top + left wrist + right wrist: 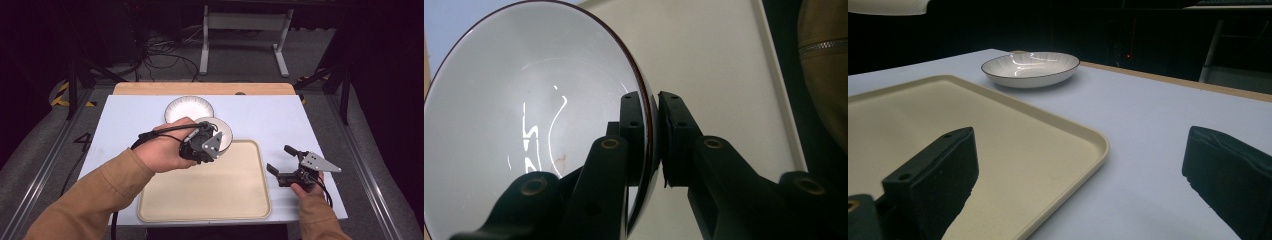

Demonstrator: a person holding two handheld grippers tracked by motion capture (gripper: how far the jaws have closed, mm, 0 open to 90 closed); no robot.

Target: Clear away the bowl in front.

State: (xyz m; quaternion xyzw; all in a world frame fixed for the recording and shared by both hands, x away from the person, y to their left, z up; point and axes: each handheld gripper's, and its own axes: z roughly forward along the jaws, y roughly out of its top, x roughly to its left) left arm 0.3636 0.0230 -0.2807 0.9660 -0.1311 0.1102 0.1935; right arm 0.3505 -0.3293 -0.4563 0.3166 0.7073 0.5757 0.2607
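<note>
Now: left gripper jaws clamped on white dark-rimmed ceramic bowl rim | right gripper jaws wide, empty | next: lower onto beige plastic tray

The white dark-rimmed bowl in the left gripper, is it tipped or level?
Tipped. The white dark-rimmed bowl is clamped by its rim in the left gripper, standing nearly on edge over the beige tray.

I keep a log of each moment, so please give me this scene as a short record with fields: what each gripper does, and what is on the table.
left gripper: shut on the rim of a bowl, held tilted over the tray's far edge
right gripper: open, holds nothing, right of the tray
tray: beige, nothing lies in it
plate: white, flat on the table beyond the tray
</note>
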